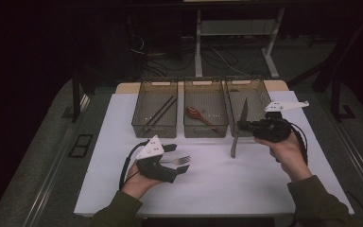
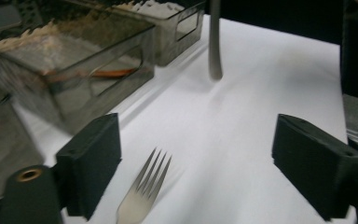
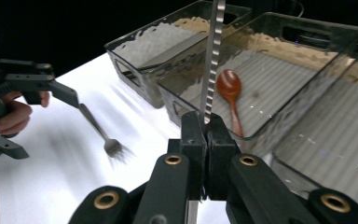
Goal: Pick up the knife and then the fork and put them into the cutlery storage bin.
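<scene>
Fork (image 2: 142, 196) handle cut off at the bottom edge; knife (image 3: 213, 60) tip past the top.

- I find no text, label, brand, number or sign that I can read anywhere in these views.
- The bins, the cutlery and my own grippers carry no markings that I can make out.

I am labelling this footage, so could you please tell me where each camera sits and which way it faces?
High view: above the person's side, facing forward and down on the table; both forearms and hands show.
Left gripper view: on the left gripper, looking along its open jaws at the fork.
Right gripper view: on the right gripper, its jaws clamping the knife; the other hand shows.
All share fork and knife.
</scene>
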Motion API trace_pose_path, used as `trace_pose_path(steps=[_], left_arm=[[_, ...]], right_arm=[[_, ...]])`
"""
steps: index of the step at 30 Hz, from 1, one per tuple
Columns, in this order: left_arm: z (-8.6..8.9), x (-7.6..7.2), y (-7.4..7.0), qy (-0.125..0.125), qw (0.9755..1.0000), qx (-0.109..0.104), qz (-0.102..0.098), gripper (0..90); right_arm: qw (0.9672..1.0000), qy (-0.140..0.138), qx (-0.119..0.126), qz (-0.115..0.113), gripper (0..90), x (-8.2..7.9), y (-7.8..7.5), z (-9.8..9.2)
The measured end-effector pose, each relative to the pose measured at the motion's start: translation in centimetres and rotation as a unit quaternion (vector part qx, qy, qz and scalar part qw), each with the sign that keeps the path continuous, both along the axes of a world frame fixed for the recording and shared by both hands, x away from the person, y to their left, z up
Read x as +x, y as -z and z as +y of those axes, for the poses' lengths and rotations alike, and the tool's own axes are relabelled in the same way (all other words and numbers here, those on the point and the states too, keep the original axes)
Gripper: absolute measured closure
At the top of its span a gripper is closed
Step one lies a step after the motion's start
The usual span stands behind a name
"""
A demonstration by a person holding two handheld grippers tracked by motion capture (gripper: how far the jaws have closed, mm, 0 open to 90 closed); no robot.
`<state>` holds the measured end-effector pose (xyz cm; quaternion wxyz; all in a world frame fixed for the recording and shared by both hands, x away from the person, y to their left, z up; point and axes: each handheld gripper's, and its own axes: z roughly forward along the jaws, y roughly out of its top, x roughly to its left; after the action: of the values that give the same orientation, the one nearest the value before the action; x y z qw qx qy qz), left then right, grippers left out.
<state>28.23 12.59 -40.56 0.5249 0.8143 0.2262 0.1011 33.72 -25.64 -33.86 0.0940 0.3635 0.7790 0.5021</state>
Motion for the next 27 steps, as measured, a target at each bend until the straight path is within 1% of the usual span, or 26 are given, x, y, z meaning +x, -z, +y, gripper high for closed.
trace_pose_path(steps=[1,3,6,7,9,12,15,18,21,23,27], left_arm=[[0.4,-0.2,0.2,-0.003,1.0,-0.001,0.003,13.0],[1.1,-0.5,0.5,-0.008,0.9999,0.003,0.006,10.0],[2.2,-0.9,0.9,-0.008,0.9999,0.009,0.005,5.0],[2.5,-1.0,1.0,-0.011,0.9999,0.011,0.007,4.3],[3.2,-1.3,1.2,-0.019,0.9997,0.013,0.007,0.0],[4.0,-1.6,1.6,-0.03,0.9992,0.019,0.018,0.0],[4.4,-1.6,2.0,-0.042,0.9986,0.018,0.028,0.0],[4.4,-1.6,2.1,-0.042,0.9985,0.017,0.03,0.0],[4.4,-1.7,2.2,-0.039,0.9987,0.016,0.03,0.0],[4.4,-1.7,2.2,-0.041,0.9983,0.018,0.037,0.0],[4.4,-1.6,2.2,-0.043,0.9982,0.015,0.039,0.0]], right_arm=[[1.0,0.002,-0.003,0.0,87.3,0.1,-0.2,-0.2],[0.9999,0.005,-0.009,-0.003,87.3,0.2,-0.7,-0.8],[0.9999,0.011,-0.004,-0.001,87.3,0.4,-1.2,-1.7],[0.9999,0.016,-0.005,0.001,87.3,0.5,-1.6,-2.1],[0.9997,0.022,-0.012,-0.004,87.4,0.8,-2.2,-2.7],[0.9993,0.034,-0.012,-0.006,87.3,1.3,-3.0,-3.5],[0.9989,0.042,-0.016,-0.011,87.4,1.8,-3.7,-4.1],[0.9982,0.053,-0.023,-0.016,87.4,2.5,-4.6,-4.8],[0.9974,0.065,-0.024,-0.018,87.4,3.2,-5.2,-5.5],[0.9963,0.075,-0.033,-0.024,87.3,3.9,-5.8,-5.9],[0.9941,0.096,-0.044,-0.027,87.3,5.3,-6.4,-6.6]])
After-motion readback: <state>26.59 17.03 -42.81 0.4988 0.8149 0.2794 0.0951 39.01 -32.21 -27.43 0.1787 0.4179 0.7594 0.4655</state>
